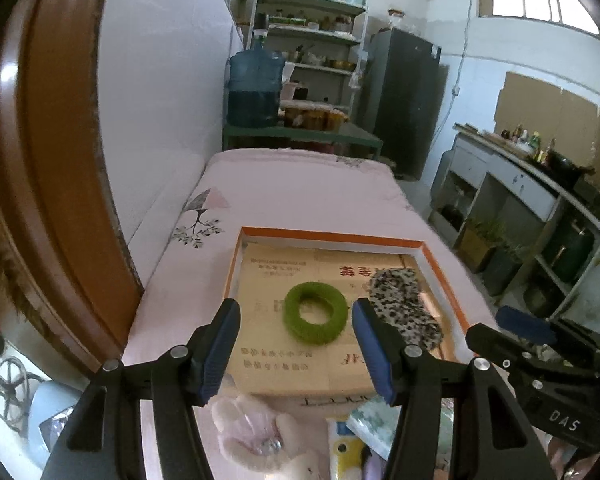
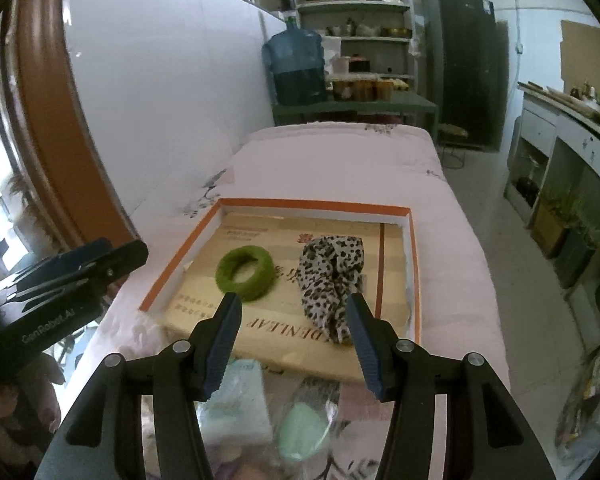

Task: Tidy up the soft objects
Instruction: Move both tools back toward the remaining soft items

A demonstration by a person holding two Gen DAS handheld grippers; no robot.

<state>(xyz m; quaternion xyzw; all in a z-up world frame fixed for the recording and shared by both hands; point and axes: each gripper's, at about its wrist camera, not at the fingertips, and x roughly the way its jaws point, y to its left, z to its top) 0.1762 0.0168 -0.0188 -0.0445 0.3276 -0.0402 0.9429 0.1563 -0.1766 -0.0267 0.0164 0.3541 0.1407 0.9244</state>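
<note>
- The left gripper is hovering with its jaws spread wide and gripping nothing, its blue-padded fingers framing the fuzzy green fabric ring from above.
- The right gripper is likewise hanging with its jaws wide apart and empty; in its own view the near end of the leopard-print fabric piece is showing just inside its right finger.
- The fuzzy green fabric ring is lying flat on the brown printed cardboard sheet inside the shallow white tray with an orange rim.
- The leopard-print fabric piece is lying crumpled in the same tray, to the right of the ring and apart from it, near the tray's right wall.
- The tray is sitting on a bed covered with a pale pink sheet.
- Nearer the cameras, outside the tray, a white plush rabbit toy is lying on the bed below the left gripper.
- A pale blue-white soft packet and a mint-green oval item in clear wrapping are lying below the right gripper.
- Each gripper is appearing at the edge of the other's view: the right one at the left camera's right side, the left one at the right camera's left side.
- A large blue water jug is standing on a green bench beyond the bed's far end.
</note>
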